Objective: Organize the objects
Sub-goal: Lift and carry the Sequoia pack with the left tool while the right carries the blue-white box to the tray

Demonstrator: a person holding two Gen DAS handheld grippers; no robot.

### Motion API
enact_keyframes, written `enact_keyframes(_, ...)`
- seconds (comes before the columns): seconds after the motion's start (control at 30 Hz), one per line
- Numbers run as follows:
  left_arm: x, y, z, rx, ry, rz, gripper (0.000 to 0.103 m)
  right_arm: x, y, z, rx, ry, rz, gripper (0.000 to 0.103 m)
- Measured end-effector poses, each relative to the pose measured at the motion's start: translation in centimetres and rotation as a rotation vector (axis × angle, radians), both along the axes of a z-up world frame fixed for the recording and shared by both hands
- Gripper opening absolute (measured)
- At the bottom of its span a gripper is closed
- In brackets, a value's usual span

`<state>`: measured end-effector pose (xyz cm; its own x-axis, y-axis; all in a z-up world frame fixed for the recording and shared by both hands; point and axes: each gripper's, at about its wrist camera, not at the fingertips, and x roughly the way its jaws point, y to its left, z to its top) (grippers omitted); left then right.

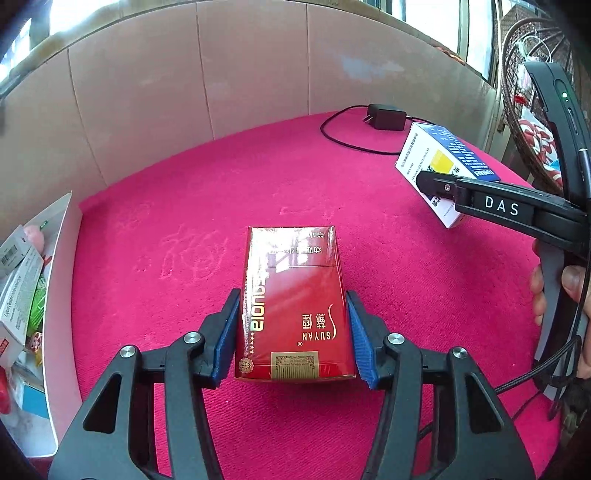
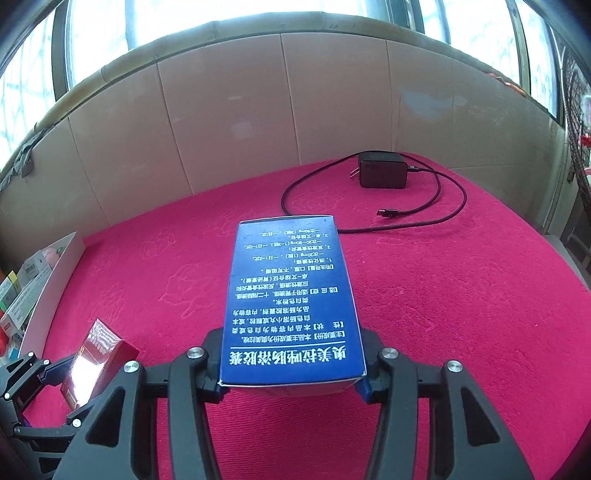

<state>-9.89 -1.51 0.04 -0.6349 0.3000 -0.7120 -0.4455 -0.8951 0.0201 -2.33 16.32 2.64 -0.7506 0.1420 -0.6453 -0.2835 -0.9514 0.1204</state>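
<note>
We have the left gripper (image 1: 293, 332) pinching the red Suyan cigarette pack (image 1: 293, 306) over the pink cloth (image 1: 184, 184); the right gripper (image 2: 291, 373) clamps the blue medicine box (image 2: 291, 295). Both should go to the white bin (image 1: 61, 258) at nine o'clock, kept level, released once inside.

White bin (image 1: 61, 280) cut off at left edge, its packets perhaps medicine boxes, print too small to read

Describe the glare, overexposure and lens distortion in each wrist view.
Left wrist view: window reflections glare across the red pack; the tiled wall bows from fisheye. Right wrist view: windows are blown out white, the red pack shows a bright hotspot, the blue box prints legibly.
</note>
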Motion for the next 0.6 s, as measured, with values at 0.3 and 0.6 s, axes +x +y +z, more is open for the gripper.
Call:
enact_keyframes(0.3,0.2,-0.36,0.07,0.009,0.013,0.008,0.054,0.34,0.05,0.19,0.003,0.014,-0.021,0.05)
enact_keyframes(0.6,0.53,-0.75,0.48,0.027,0.042,0.027,0.054,0.98,0.33,0.48,-0.001,0.049,-0.059,0.05)
